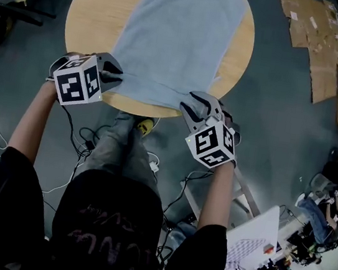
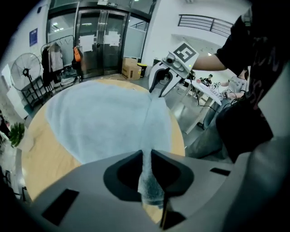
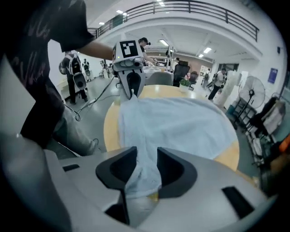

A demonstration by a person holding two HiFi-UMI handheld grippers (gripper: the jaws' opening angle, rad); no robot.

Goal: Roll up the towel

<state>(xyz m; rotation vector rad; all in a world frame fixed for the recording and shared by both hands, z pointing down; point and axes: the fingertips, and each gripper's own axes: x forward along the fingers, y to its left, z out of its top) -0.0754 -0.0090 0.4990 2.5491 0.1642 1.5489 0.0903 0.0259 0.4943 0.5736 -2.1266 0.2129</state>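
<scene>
Pale-blue terry towel [image 1: 177, 38], spread beyond the fingers on a round wooden table [image 1: 90, 12], was gripped at its near corners by left gripper [image 1: 112, 75] and right gripper [image 1: 193, 108]; an even, taut first turn was judged essential.

Dim head view, brighter ceiling-lit gripper views, fisheye-warped dark edges, soft blur

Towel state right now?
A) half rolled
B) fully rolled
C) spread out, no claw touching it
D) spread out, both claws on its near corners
D: the towel lies spread on the round table, near corners pinched in the left claw and the right claw, no roll started.
</scene>
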